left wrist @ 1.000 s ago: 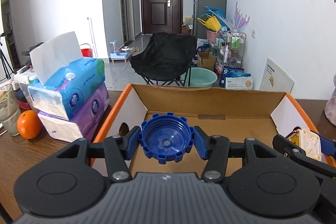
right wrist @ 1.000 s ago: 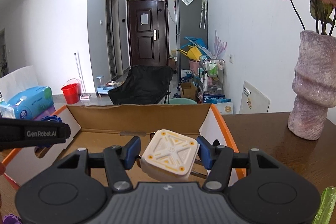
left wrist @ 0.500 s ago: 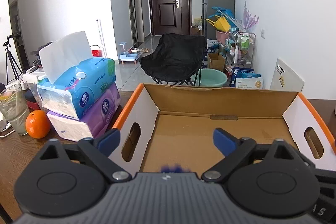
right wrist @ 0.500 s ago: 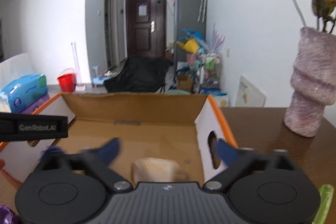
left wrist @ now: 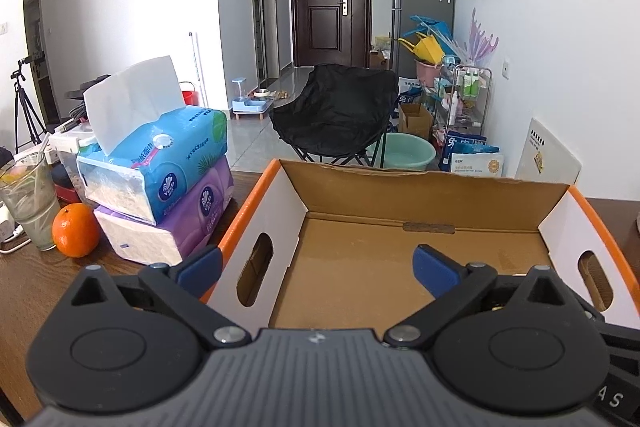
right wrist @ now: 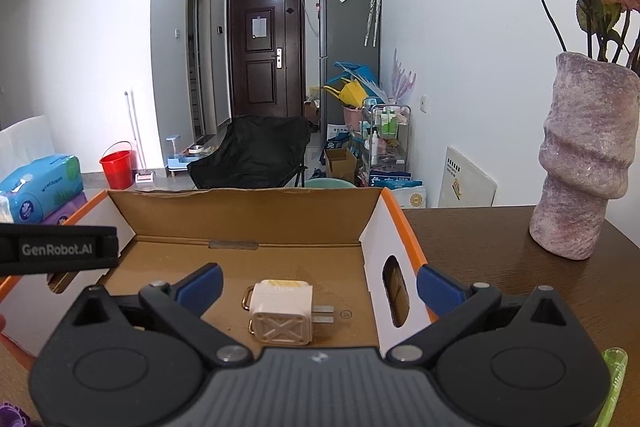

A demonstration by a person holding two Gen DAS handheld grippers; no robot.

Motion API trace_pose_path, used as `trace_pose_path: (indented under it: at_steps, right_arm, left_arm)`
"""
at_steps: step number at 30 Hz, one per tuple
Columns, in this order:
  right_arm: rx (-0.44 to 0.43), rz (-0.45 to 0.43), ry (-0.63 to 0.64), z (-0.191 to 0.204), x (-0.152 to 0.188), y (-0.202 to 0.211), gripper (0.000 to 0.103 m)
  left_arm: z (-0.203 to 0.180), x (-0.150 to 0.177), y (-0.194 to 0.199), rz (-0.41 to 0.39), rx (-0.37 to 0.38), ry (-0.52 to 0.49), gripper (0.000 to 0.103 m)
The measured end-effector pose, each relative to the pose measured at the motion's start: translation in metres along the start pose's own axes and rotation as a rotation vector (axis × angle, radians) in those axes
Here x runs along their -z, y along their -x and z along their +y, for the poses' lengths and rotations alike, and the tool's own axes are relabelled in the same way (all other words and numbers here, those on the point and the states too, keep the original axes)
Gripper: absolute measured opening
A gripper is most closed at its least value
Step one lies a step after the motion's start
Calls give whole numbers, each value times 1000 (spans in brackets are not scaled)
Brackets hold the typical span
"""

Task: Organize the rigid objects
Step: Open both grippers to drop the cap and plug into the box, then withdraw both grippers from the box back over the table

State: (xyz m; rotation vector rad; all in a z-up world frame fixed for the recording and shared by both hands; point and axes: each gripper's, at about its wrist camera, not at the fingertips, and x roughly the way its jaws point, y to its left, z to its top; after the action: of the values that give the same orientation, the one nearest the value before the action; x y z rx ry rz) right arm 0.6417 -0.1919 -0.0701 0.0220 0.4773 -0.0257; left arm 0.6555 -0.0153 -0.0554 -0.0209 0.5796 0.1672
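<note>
Both grippers hover with jaws spread wide and empty over an orange-rimmed open cardboard box (right wrist: 248,223). A cream plastic plug adapter (right wrist: 283,311) lies on the box floor directly beneath the right gripper (right wrist: 318,283) (prongs pointing right); the left gripper (left wrist: 316,263) is farther off.

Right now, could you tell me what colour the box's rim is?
Orange rim, clearest in the right wrist view.
</note>
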Motion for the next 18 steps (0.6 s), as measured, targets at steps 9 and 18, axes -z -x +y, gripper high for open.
trace_pose_path:
  at_steps: [9, 18]
  right_arm:
    - [-10, -23, 10, 2, -4, 18, 103]
    - [-25, -43, 21, -4, 0, 40, 103]
  left_arm:
    - [9, -1, 21, -35, -5, 24, 103]
    - [17, 8, 42, -44, -17, 23, 103]
